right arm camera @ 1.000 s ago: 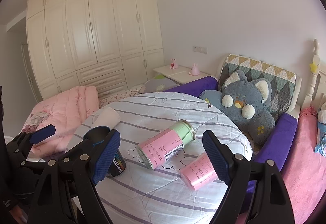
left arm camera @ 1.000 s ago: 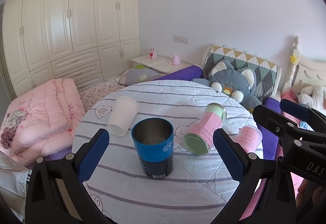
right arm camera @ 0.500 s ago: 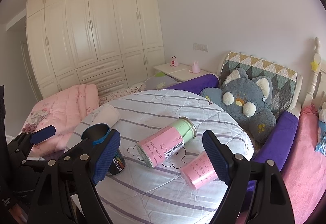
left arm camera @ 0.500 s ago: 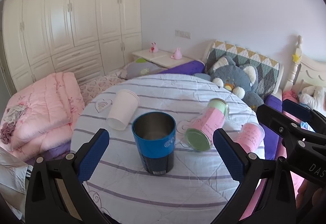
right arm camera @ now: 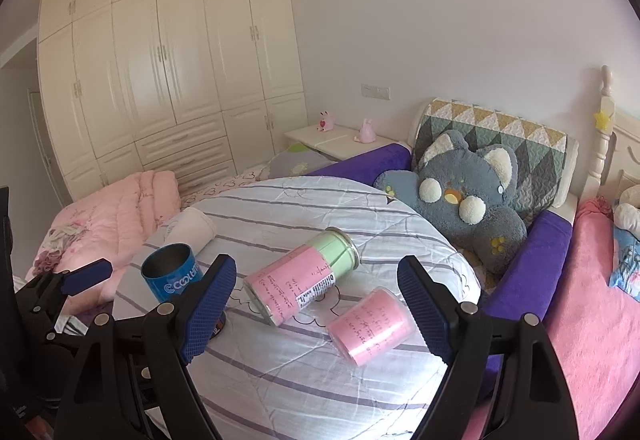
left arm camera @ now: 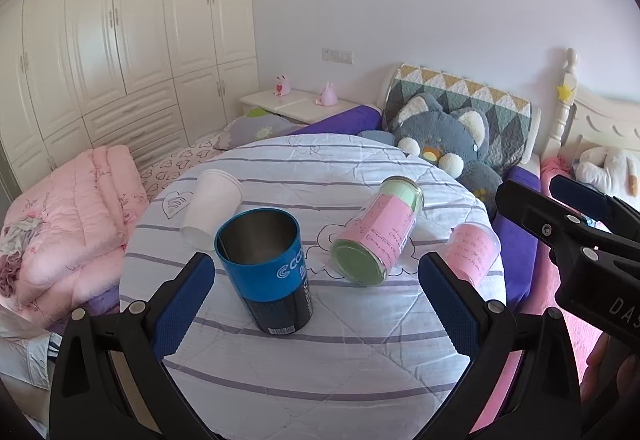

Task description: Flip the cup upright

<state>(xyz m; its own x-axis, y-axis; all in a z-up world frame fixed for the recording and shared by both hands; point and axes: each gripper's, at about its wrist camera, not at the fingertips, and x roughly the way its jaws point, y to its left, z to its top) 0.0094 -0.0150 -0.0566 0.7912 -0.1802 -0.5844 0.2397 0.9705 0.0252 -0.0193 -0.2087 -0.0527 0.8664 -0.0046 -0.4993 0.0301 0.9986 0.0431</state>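
A blue and black metal cup [left arm camera: 264, 264] stands upright on the round striped table [left arm camera: 320, 372]; it also shows in the right wrist view [right arm camera: 170, 276]. A pink and green can [left arm camera: 378, 232] [right arm camera: 302, 282] lies on its side. A small pink cup [left arm camera: 472, 250] [right arm camera: 370, 326] lies on its side near the right edge. A white paper cup [left arm camera: 210, 208] [right arm camera: 188, 230] lies on its side at the left. My left gripper [left arm camera: 316, 308] is open above the table's near side, empty. My right gripper [right arm camera: 316, 308] is open and empty, above the pink cup and can.
A grey plush cat [left arm camera: 444, 148] leans on a patterned cushion behind the table. A pink quilt [left arm camera: 68, 224] lies folded at the left. A white nightstand [left arm camera: 296, 106] and wardrobe [left arm camera: 120, 32] stand at the back. A pink bed cover [right arm camera: 596, 304] is at the right.
Both grippers have risen and pulled back a little, so the table looks lower and farther. The cups and can have not moved. Both grippers stay open.
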